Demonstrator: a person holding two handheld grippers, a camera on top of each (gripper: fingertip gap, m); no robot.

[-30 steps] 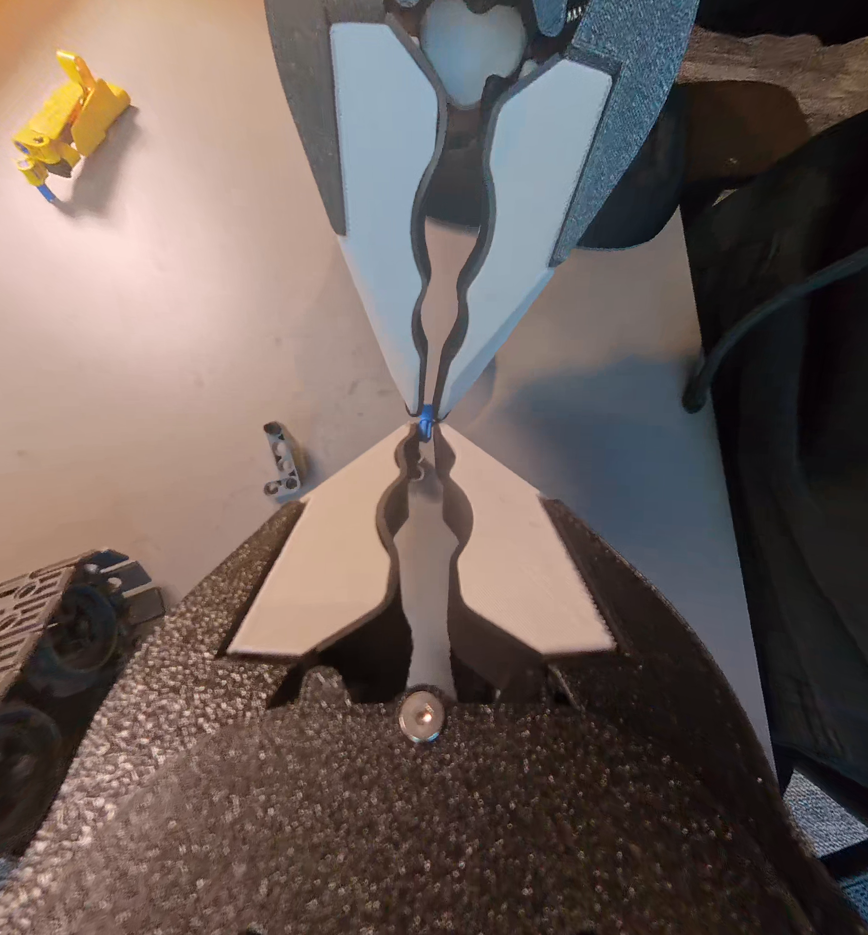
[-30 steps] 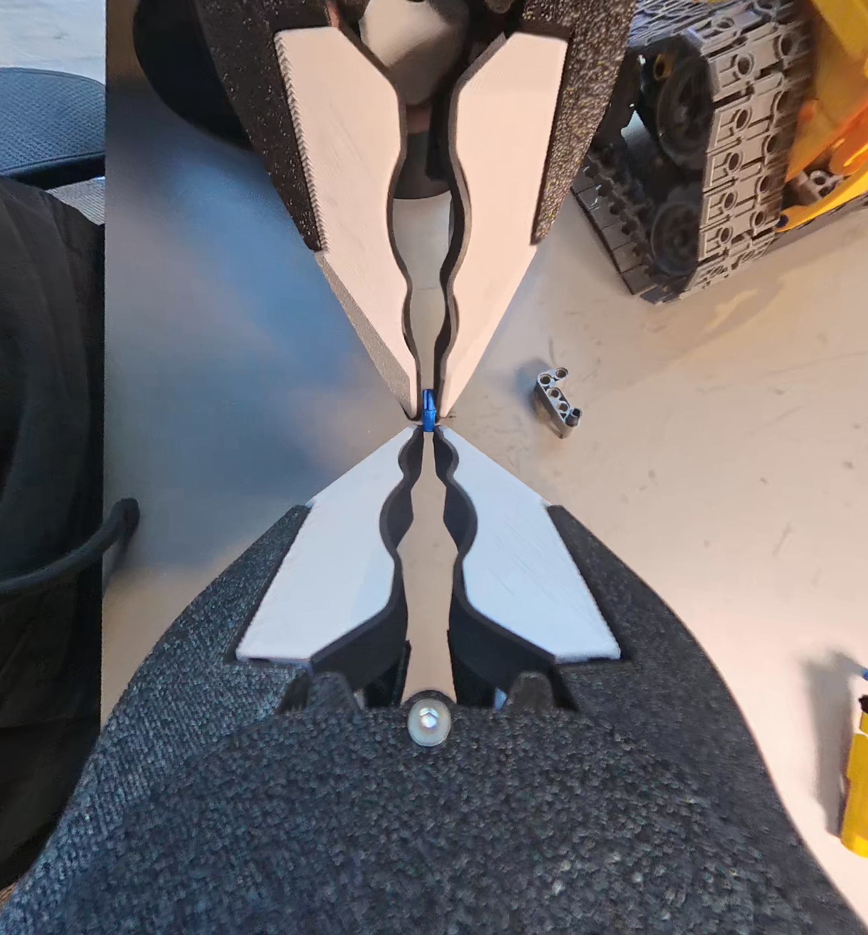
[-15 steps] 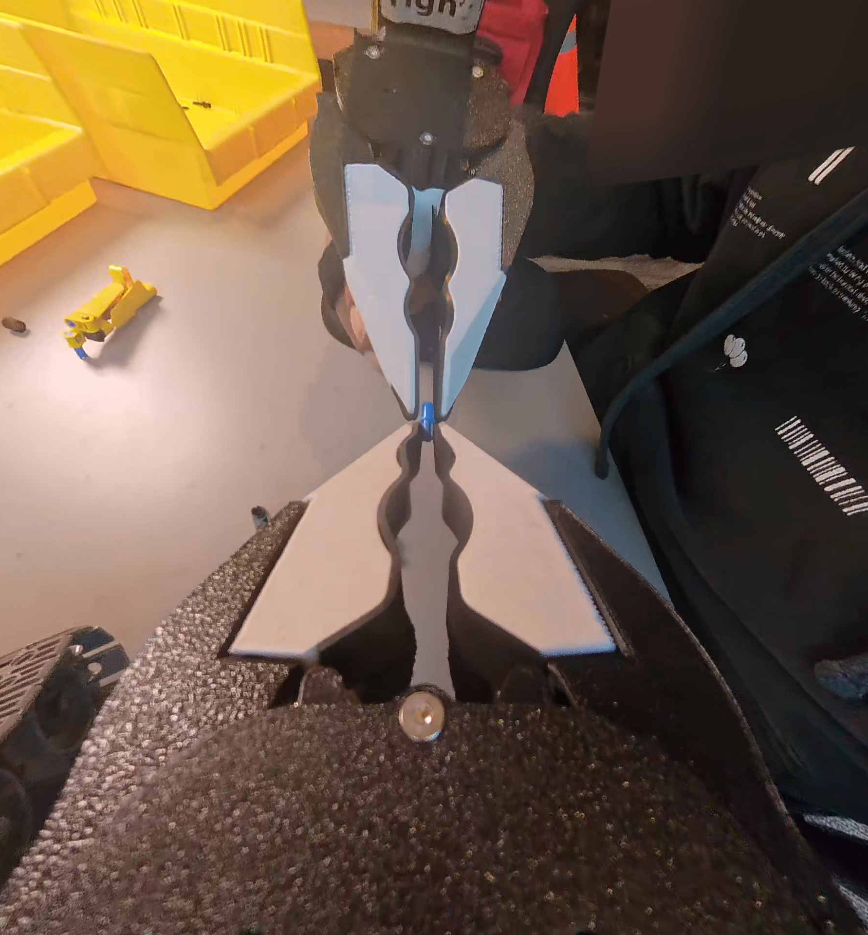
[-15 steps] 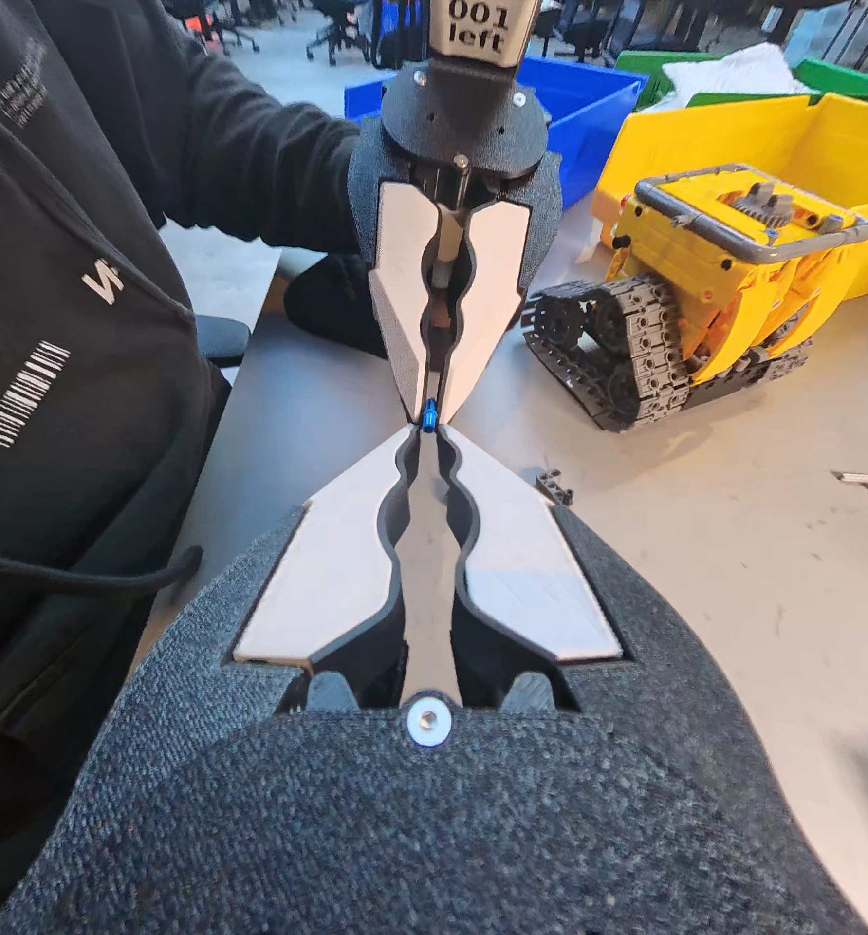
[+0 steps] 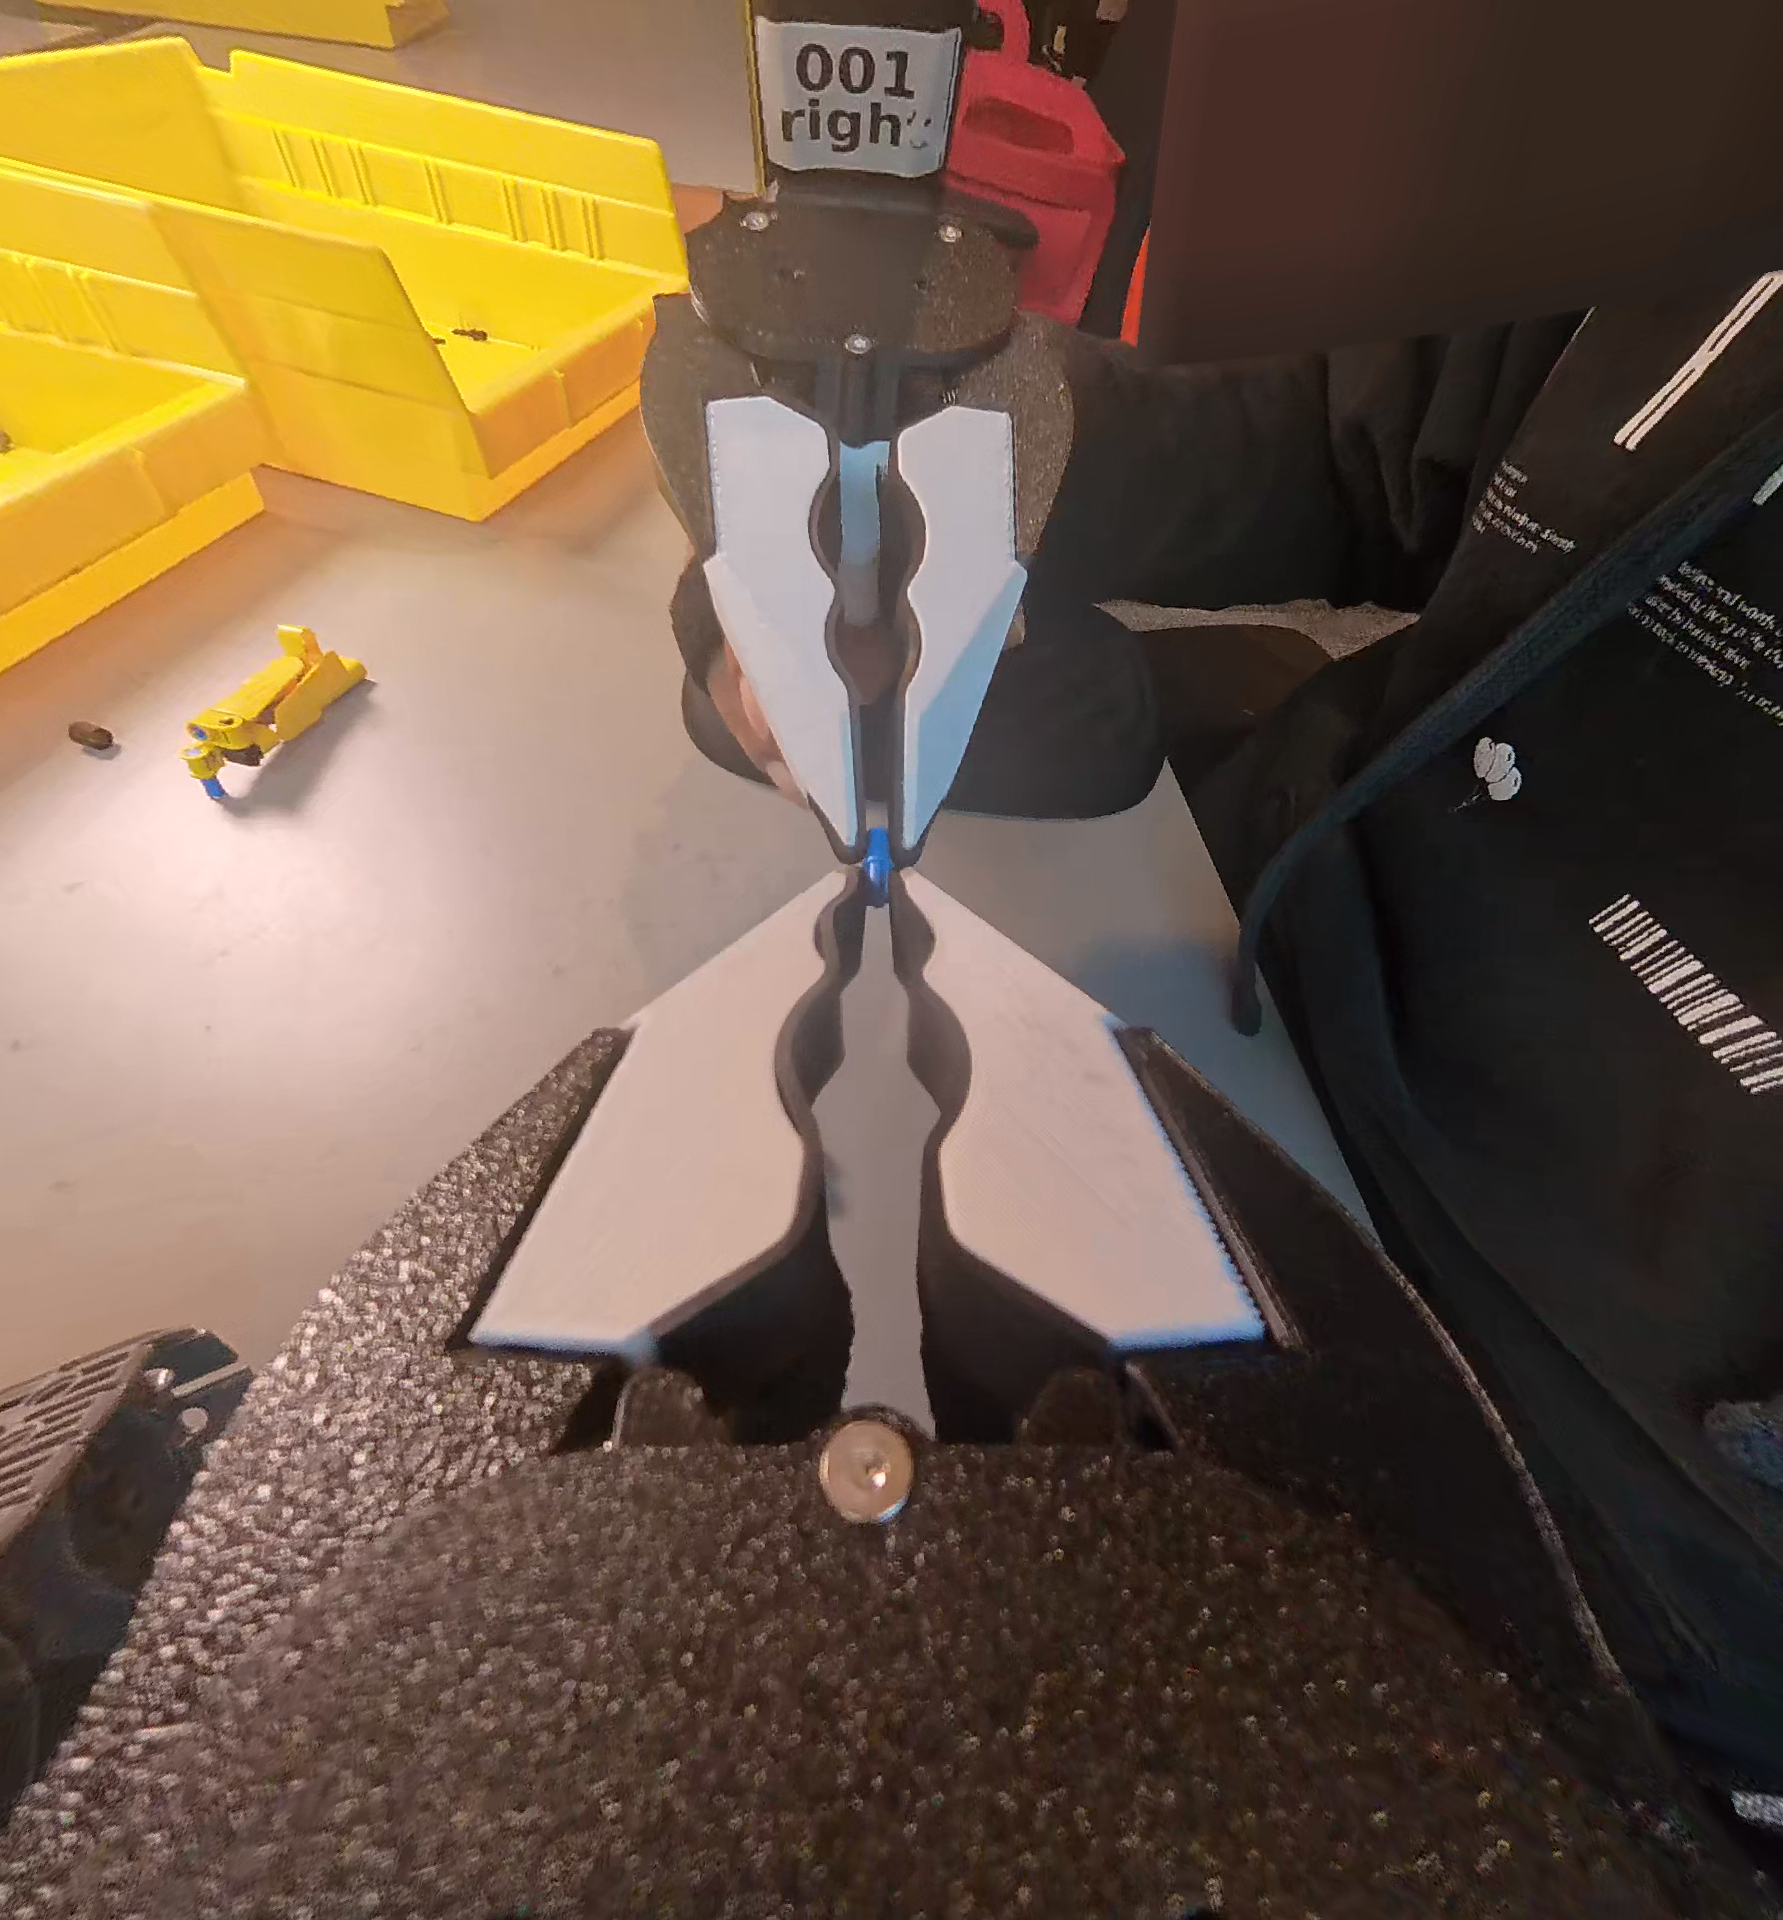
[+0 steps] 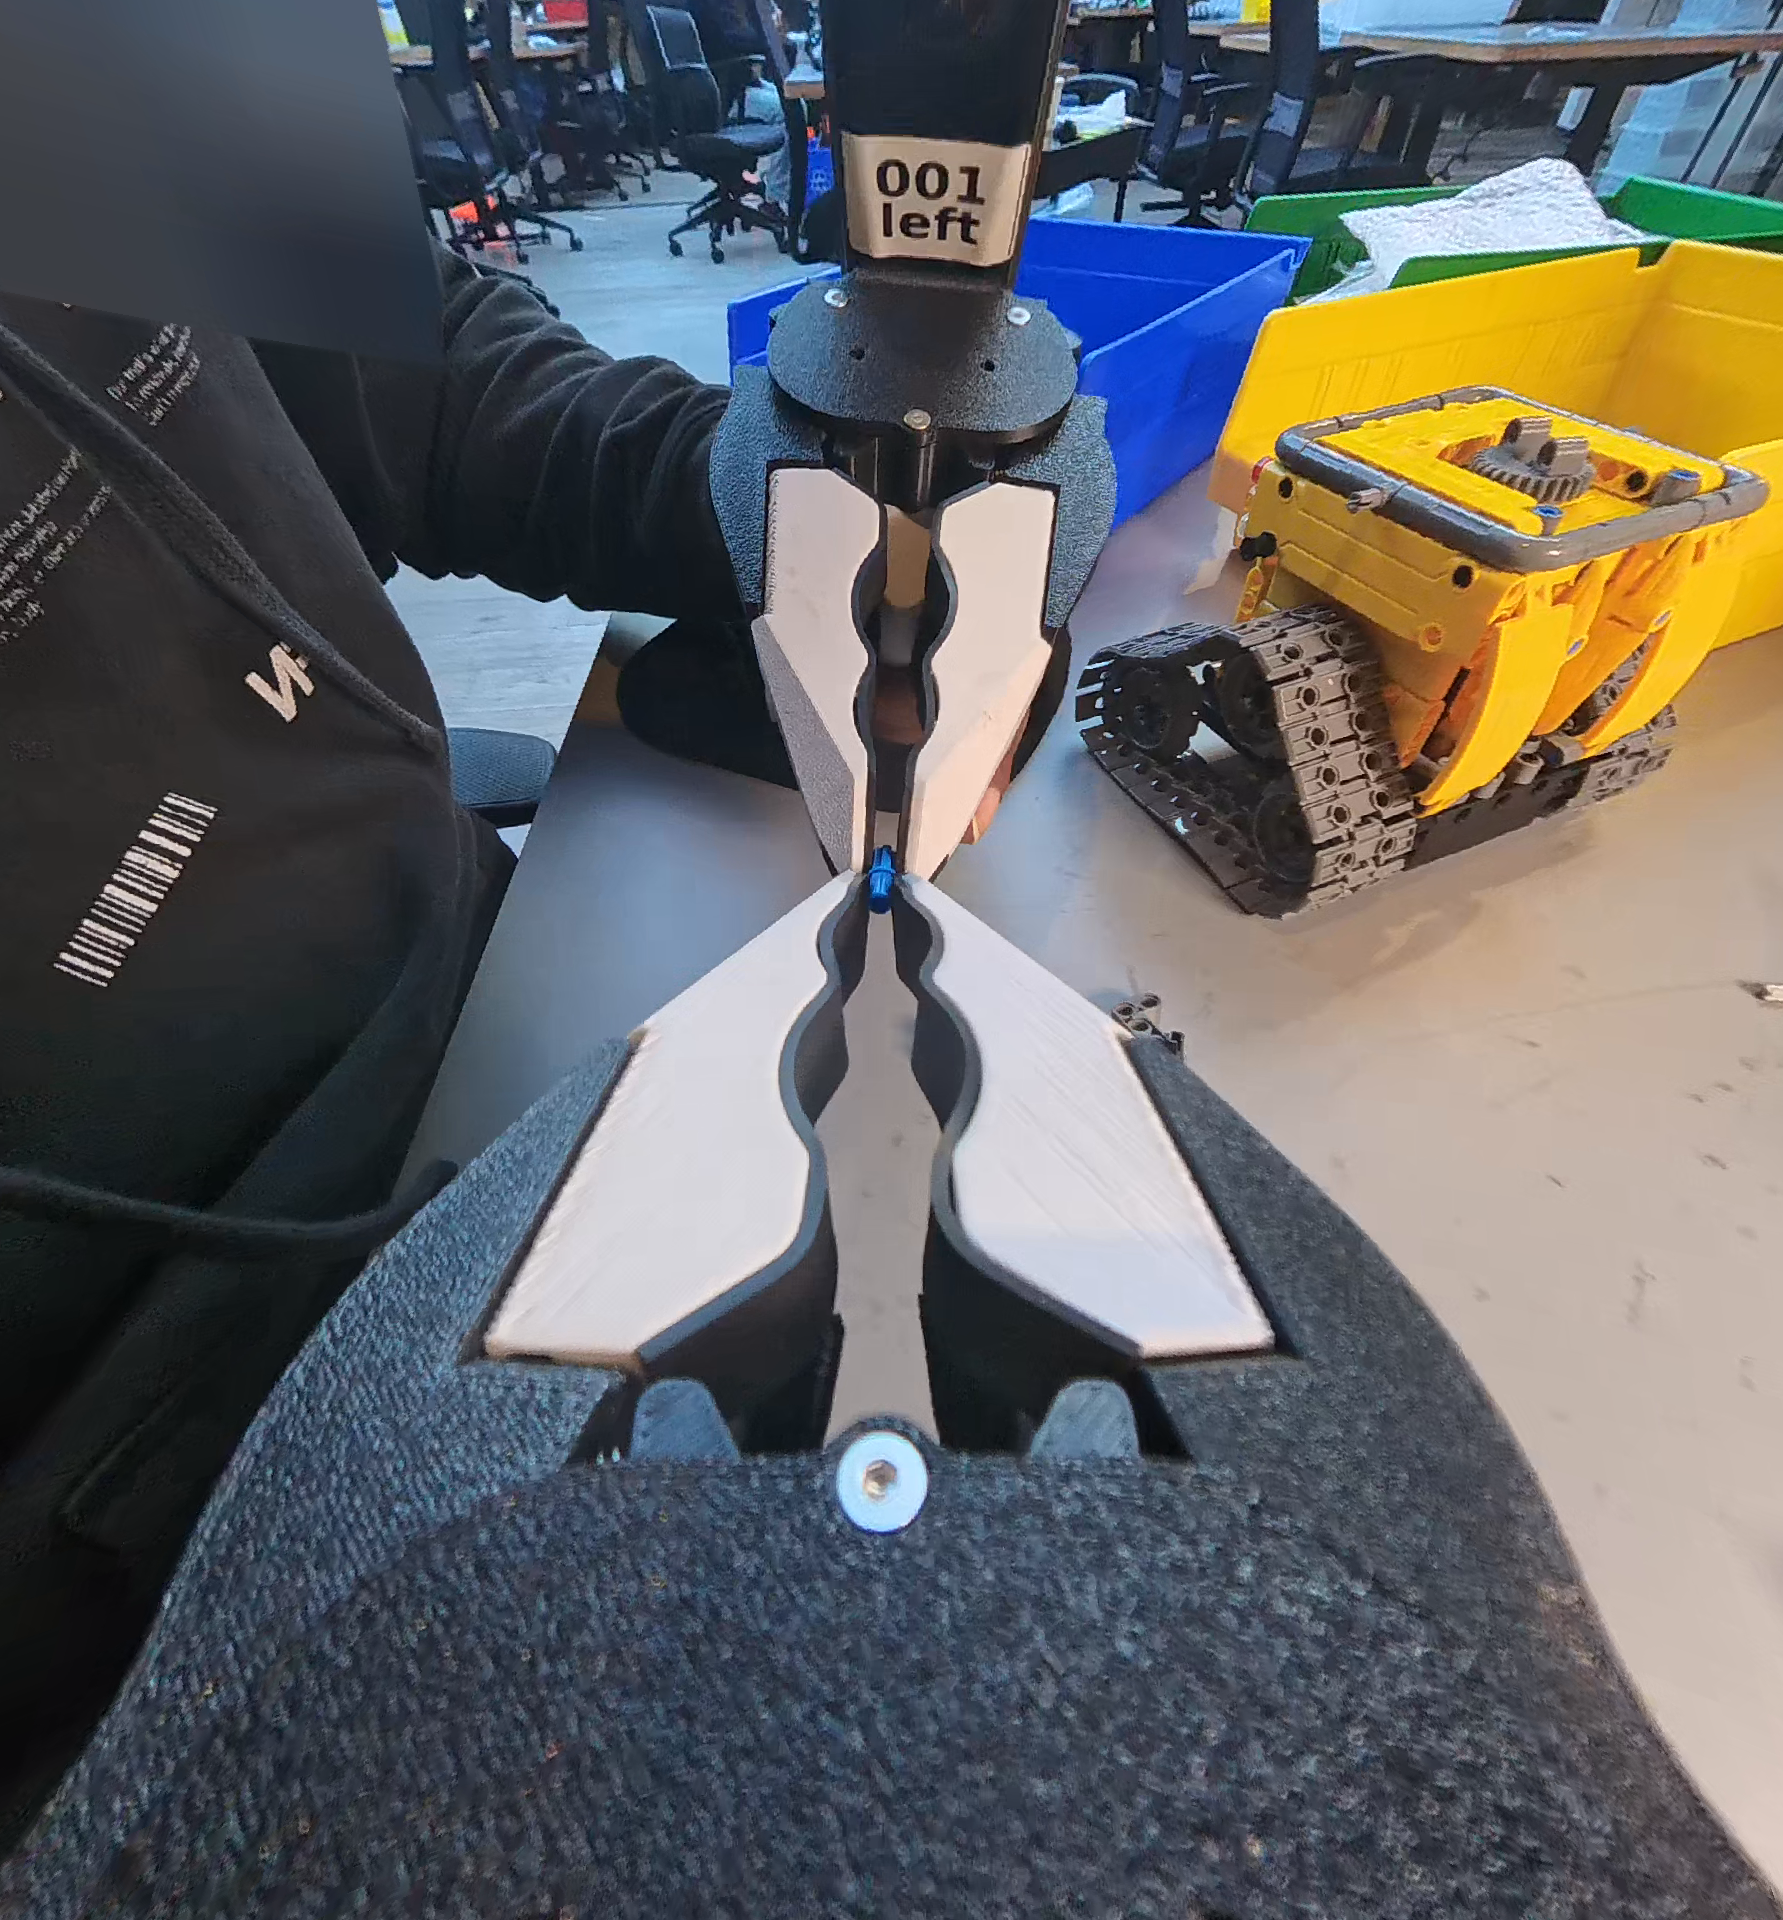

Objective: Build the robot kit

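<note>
Blue, the little peg is pinched tip to tip by both my left tongs and my right tongs, closed on it above the tabletop near its edge, so neither end slips.

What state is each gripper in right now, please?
Left gripper: closed on one end of the small blue plastic pin.
Right gripper: closed on the pin's other end.
</note>
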